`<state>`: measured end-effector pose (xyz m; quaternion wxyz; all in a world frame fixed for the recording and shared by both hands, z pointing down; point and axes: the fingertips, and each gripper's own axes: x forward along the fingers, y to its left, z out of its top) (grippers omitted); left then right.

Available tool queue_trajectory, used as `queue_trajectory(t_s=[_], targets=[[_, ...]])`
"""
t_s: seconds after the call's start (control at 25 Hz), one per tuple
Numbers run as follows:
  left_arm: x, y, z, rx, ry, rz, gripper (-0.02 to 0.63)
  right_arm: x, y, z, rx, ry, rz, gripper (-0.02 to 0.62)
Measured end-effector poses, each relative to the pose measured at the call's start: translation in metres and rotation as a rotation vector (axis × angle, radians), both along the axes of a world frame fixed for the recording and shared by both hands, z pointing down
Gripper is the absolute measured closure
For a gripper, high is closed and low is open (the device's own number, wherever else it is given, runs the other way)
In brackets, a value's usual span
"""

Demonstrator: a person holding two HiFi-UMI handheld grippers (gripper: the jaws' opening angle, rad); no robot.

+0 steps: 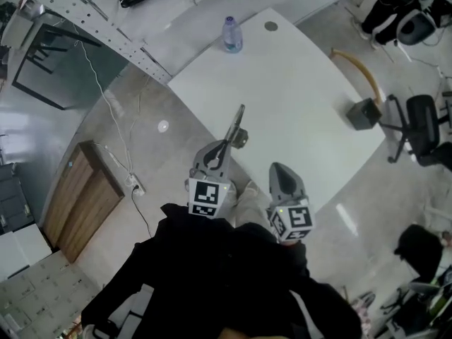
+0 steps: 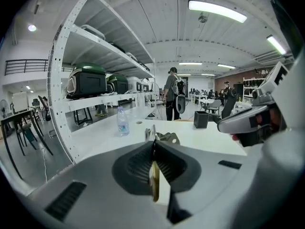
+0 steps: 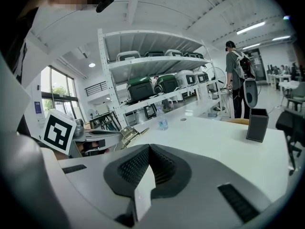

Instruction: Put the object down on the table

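Observation:
My left gripper (image 1: pixel 227 144) (image 2: pixel 154 142) is shut on a thin metal, hinge-like object (image 1: pixel 238 123) (image 2: pixel 164 138). The object sticks out past the fingertips, over the near edge of the white table (image 1: pixel 282 97). Its brass-coloured edge shows between the left jaws. The right gripper view catches the same object (image 3: pixel 127 134) at its left, above the table's edge. Beside it on the right, my right gripper (image 1: pixel 277 168) (image 3: pixel 149 147) is shut with nothing between its jaws. It also hangs over the near edge of the table.
A water bottle (image 1: pixel 232 35) (image 2: pixel 123 122) stands at the table's far side, and a black box (image 1: pixel 364 114) (image 3: pixel 258 124) at its right end. A white shelf rack (image 1: pixel 92 20) runs along the left. A person (image 2: pixel 171 94) stands beyond the table; office chairs (image 1: pixel 424 129) are on the right.

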<state>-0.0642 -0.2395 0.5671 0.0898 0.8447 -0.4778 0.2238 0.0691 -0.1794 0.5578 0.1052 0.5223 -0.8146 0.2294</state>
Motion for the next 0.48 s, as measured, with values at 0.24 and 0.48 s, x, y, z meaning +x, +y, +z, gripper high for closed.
queue_trajectory(t_s=[0.24,0.48], targets=[[0.001,-0.016,0.026,-0.002,-0.076,0.02,0.592,0.002,-0.005,0.016,-0.033,-0.001,-0.002,0.594],[0.005,-0.034,0.057,-0.022,-0.109,0.017,0.592,0.008,-0.008,0.026,-0.055,0.006,-0.002,0.594]])
